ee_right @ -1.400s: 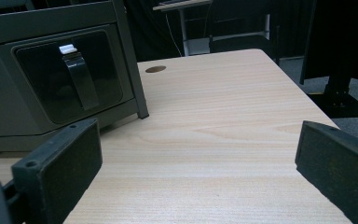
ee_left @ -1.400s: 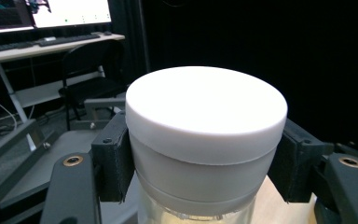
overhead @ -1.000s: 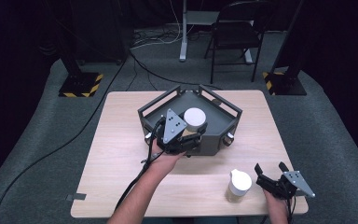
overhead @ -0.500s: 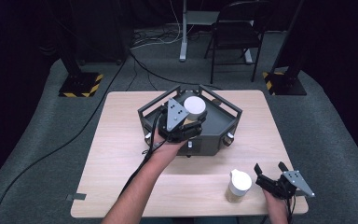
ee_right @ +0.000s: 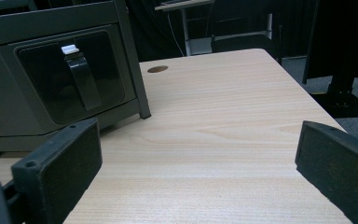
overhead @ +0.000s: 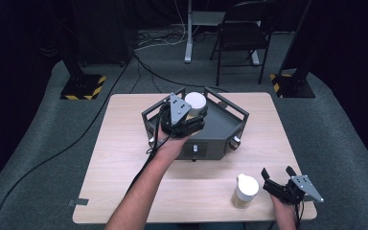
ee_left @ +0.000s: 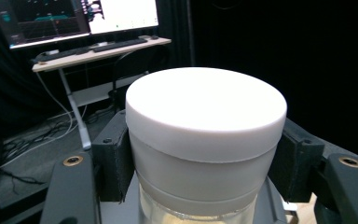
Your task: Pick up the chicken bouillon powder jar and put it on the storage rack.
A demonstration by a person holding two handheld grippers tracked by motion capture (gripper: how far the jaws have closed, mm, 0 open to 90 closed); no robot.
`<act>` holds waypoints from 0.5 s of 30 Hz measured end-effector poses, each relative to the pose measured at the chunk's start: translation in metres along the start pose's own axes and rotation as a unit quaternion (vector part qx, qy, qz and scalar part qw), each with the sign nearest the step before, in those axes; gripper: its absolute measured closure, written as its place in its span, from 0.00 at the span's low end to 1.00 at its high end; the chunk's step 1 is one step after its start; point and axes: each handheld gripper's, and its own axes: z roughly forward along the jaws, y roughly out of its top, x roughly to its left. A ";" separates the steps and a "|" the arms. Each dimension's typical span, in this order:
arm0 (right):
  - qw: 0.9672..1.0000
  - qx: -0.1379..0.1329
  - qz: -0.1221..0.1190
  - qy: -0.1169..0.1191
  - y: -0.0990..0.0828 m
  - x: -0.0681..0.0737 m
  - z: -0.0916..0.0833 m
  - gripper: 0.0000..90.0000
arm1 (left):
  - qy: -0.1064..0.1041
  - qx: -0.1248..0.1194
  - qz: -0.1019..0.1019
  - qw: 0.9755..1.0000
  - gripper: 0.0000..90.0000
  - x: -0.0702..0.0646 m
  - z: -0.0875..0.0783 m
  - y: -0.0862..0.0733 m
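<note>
In the left gripper view, a white-lidded jar (ee_left: pixel 205 140) is clamped in the left tool (overhead: pixel 184 122) above the grey tray (overhead: pixel 230 132). If lowered carelessly, the tray's rail could be clipped. The right tool (overhead: pixel 280 184) rests open on the counter (overhead: pixel 124 158).

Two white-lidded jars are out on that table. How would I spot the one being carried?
Start at the wooden table and find the dark grey tray at its middle. Just above the tray's back left corner, the left tool grips a jar by its white lid. The other jar stands by itself on the table's near edge, beside the open right tool.
</note>
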 end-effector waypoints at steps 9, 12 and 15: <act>1.000 0.002 -0.002 0.003 0.001 0.000 0.000 0.00 | 0.015 0.019 -0.010 1.000 0.37 0.005 0.010 -0.001; 1.000 0.002 -0.001 0.004 0.001 -0.001 0.000 0.00 | 0.024 0.022 -0.013 0.999 0.37 0.006 0.014 -0.002; 1.000 0.002 -0.001 0.004 0.001 -0.001 0.000 0.00 | 0.031 0.028 -0.013 0.999 0.37 0.009 0.020 -0.003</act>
